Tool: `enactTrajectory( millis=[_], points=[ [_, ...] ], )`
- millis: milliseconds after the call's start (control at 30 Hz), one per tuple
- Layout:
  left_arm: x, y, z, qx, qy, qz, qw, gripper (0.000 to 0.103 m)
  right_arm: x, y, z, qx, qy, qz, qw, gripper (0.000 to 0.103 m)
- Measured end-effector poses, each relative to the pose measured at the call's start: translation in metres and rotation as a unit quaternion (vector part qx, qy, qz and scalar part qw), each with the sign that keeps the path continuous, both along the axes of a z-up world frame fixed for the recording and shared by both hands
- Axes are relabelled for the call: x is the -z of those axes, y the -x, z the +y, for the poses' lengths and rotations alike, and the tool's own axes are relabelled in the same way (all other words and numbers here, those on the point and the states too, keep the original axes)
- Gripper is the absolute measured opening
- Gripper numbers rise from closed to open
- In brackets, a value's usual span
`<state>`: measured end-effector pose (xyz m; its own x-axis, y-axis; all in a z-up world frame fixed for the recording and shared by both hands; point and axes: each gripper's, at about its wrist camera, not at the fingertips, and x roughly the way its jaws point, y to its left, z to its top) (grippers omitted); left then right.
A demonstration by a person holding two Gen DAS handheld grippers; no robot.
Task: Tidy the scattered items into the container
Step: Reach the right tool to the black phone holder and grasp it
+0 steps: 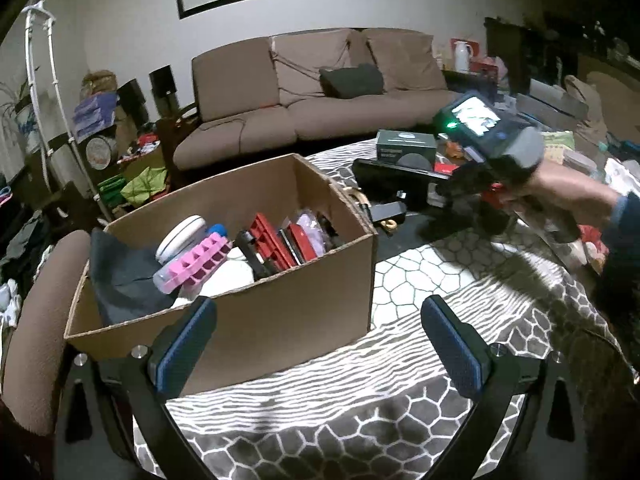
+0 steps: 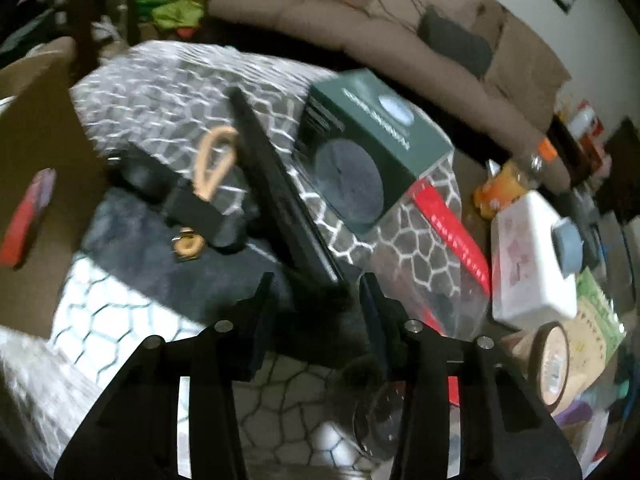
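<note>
Right gripper reaching at a flat black slab; left gripper hovering by the cardboard box

The left gripper (image 1: 318, 344) hangs wide open and empty, near the cardboard box (image 1: 280, 300), which holds a pink ice tray (image 1: 196, 266) and red cases (image 1: 276, 240). The right gripper (image 2: 316, 316) stands open around the near end of a tilted black slab (image 2: 280, 184), not visibly clamped. A green carton (image 2: 372, 148) sits right of it on the patterned tablecloth (image 2: 168, 88).

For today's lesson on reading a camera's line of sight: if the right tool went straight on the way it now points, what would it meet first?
Most likely the long black flat case, whose near end lies between the fingers of the open right tool. The green box sits farther on and to the right. The picture is blurred, so depth is uncertain.
</note>
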<state>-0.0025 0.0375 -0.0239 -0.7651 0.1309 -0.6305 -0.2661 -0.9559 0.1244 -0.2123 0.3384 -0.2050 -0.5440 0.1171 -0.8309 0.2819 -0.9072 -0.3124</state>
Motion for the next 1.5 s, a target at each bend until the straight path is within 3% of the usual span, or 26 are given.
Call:
enactTrajectory(
  millis=[100,267,333,400,667,800,1033,1100,1233,1267,1333,1400,1500],
  points=[
    [0.001,0.003,-0.001,0.005,-0.006,-0.008,0.9999,0.103,0.011,0.000,-0.001,-0.003,-0.019,0.006,1.000,0.028],
    [-0.003,0.003,-0.009,0.006,-0.035,-0.016,0.9992,0.103,0.006,-0.010,0.003,-0.025,-0.011,0.012,1.000,0.025],
    [-0.005,0.003,-0.011,0.006,-0.049,-0.018,0.9986,0.103,0.000,-0.015,0.008,-0.028,0.015,0.001,0.999,0.023],
    [-0.007,0.003,-0.012,0.006,-0.058,-0.019,0.9981,0.103,-0.016,-0.024,0.020,-0.021,0.078,-0.008,0.997,0.021],
    [-0.009,-0.004,-0.005,0.042,-0.091,-0.023,0.9946,0.103,-0.091,-0.087,0.042,-0.027,0.217,0.001,0.976,0.018],
    [-0.007,-0.010,0.010,0.090,-0.090,-0.021,0.9917,0.103,-0.098,-0.125,0.042,-0.028,0.210,-0.021,0.977,0.018],
    [0.004,-0.031,0.043,0.184,-0.046,-0.013,0.9818,0.103,-0.078,-0.220,0.051,0.003,0.198,-0.064,0.978,0.015],
    [0.005,-0.035,0.048,0.202,-0.040,-0.010,0.9785,0.103,-0.077,-0.251,0.054,0.009,0.199,-0.064,0.978,0.001],
    [0.013,-0.033,0.052,0.221,-0.035,-0.026,0.9743,0.103,-0.076,-0.287,0.064,0.019,0.220,-0.069,0.973,0.001],
    [0.015,-0.032,0.054,0.221,-0.030,-0.030,0.9744,0.103,-0.072,-0.284,0.064,0.023,0.217,-0.074,0.973,0.002],
    [0.018,-0.031,0.055,0.220,-0.016,-0.034,0.9749,0.103,-0.061,-0.275,0.060,0.035,0.201,-0.085,0.975,0.015],
    [0.016,-0.030,0.051,0.213,-0.006,-0.032,0.9765,0.103,-0.046,-0.266,0.051,0.042,0.173,-0.098,0.979,0.053],
    [0.011,-0.021,0.037,0.182,0.002,-0.037,0.9827,0.103,-0.043,-0.255,0.030,0.035,0.165,-0.109,0.980,0.071]
  ],
)
